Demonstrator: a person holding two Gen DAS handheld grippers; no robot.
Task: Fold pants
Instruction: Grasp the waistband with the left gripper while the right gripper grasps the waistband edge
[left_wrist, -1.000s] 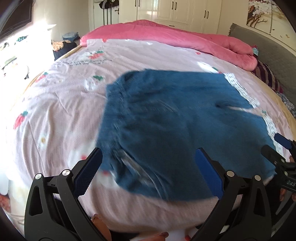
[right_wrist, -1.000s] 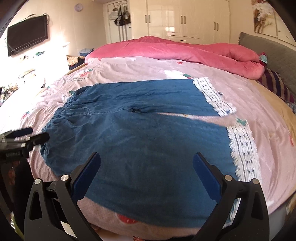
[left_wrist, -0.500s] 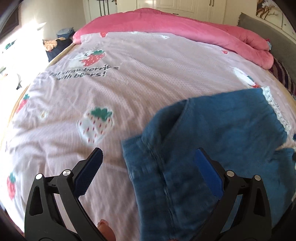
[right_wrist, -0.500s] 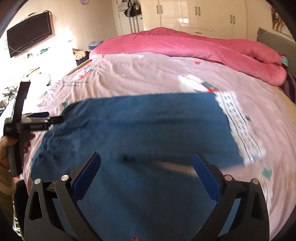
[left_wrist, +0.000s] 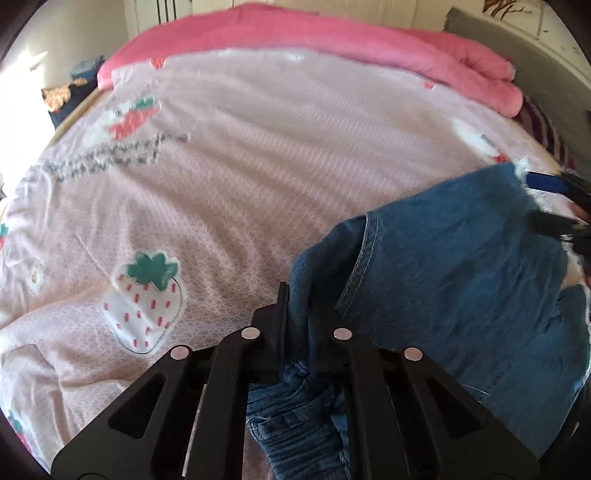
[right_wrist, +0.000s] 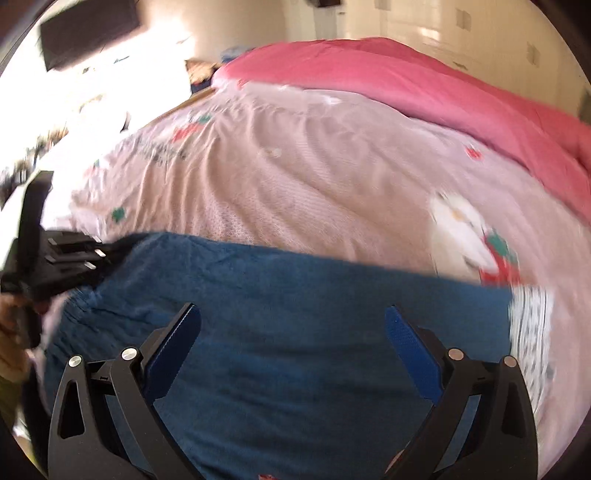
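The pants (left_wrist: 443, 280), soft blue denim with pale topstitched seams and a gathered, ribbed waistband, lie on a bed under a pale pink waffle-textured bedspread (left_wrist: 229, 206) printed with strawberries; a plush, brighter pink duvet (left_wrist: 332, 48) is heaped along the far side; the left gripper (left_wrist: 299, 325), matte black with silver rivets, has just snapped closed and its jaws pinch a bunched fold of denim at the waist end; the right gripper (right_wrist: 291, 332) hangs over the flat, smooth spread of the fabric with its blue ribbed pads (right_wrist: 410, 354) wide apart and nothing between them; a white lace-patterned cuff (right_wrist: 528, 332) trims the leg end at the right; both views are motion-blurred
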